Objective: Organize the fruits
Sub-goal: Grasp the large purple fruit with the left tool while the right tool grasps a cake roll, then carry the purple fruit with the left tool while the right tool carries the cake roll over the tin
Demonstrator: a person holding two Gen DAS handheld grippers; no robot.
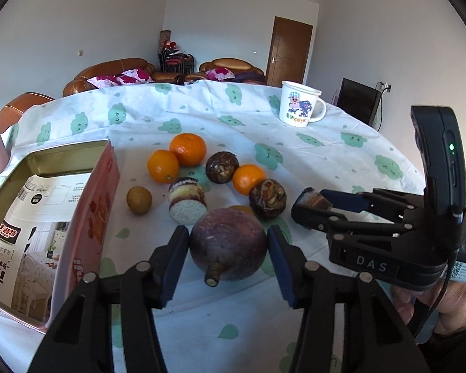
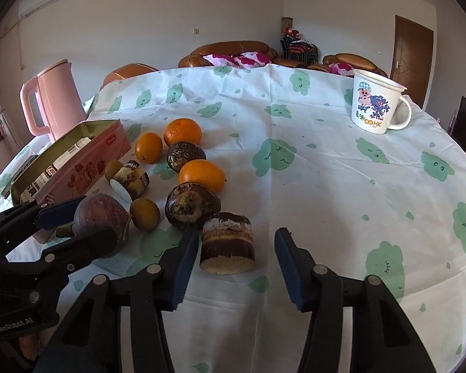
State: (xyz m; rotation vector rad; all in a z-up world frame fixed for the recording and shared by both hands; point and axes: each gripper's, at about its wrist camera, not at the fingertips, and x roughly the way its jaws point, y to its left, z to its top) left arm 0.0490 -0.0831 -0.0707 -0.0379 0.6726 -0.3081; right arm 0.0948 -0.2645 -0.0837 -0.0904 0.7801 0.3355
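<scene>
The left gripper (image 1: 228,248) is closing its blue-padded fingers on a big round purple fruit (image 1: 228,244), dull-skinned with a stubby stalk pointing at the camera; the pads are touching both its sides. The right gripper (image 2: 236,258) is standing spread wide around a cut, striped brown chunk (image 2: 227,242) with a pale grainy face, and neither pad is touching it.

Behind them three glossy oranges (image 1: 188,149), two knobbly dark brown corms (image 1: 222,167), a second striped chunk (image 1: 188,200) and a small tan, matte fruit (image 1: 139,199) are lying loosely clustered. A pink rectangular tin (image 1: 99,205), open and lined with printed paper, is sitting just left of the cluster.

Everything is resting on a round table under a white cloth (image 2: 326,186) printed with green clouds. A white cartoon mug (image 2: 376,104) is standing far right, a pink kettle (image 2: 51,99) far left. Brown leather sofas (image 2: 233,50) with floral cushions and a wooden door (image 2: 413,52) are lining the pale walls.
</scene>
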